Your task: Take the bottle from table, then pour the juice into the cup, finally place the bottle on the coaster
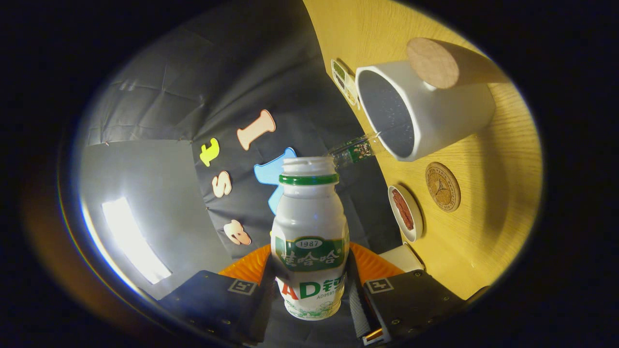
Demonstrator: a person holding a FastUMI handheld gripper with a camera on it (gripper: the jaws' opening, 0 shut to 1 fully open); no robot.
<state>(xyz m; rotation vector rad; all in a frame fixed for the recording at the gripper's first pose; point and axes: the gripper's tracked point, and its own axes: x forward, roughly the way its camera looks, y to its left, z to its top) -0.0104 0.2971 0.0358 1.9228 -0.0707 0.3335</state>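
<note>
Fingers (309, 295) closed on the bottle (309, 241), one pad on each side of its lower body at label height; grip looks firm, no visible gap. The fingers open only as wide as the bottle's body.

Bottle: white, green neck ring, cap off, mouth open. It is held clear of the worktop (488, 232). The whole scene appears rolled a quarter turn, so the bottle is judged to be tipped towards horizontal, mouth pointing ahead.

Cup (425, 108): white, standing on the worktop beyond the bottle's mouth and off to one side, opening visible, interior dark. No stream of juice visible between mouth and cup; cannot tell whether the cup holds liquid.

Coaster (442, 186): round, brown, lying flat on the worktop just beside the cup, bare. A small white dish (406, 212) with something red-brown in it sits near the coaster. A clear bottle (355, 150) lies behind the cup's rim. A round wooden-faced object (433, 62) stands touching or just behind the cup.

Step in hand, by judgement: the pour. Next move calls for bringing the mouth over the cup's opening before tipping further, then righting the bottle and setting it on the coaster.
</note>
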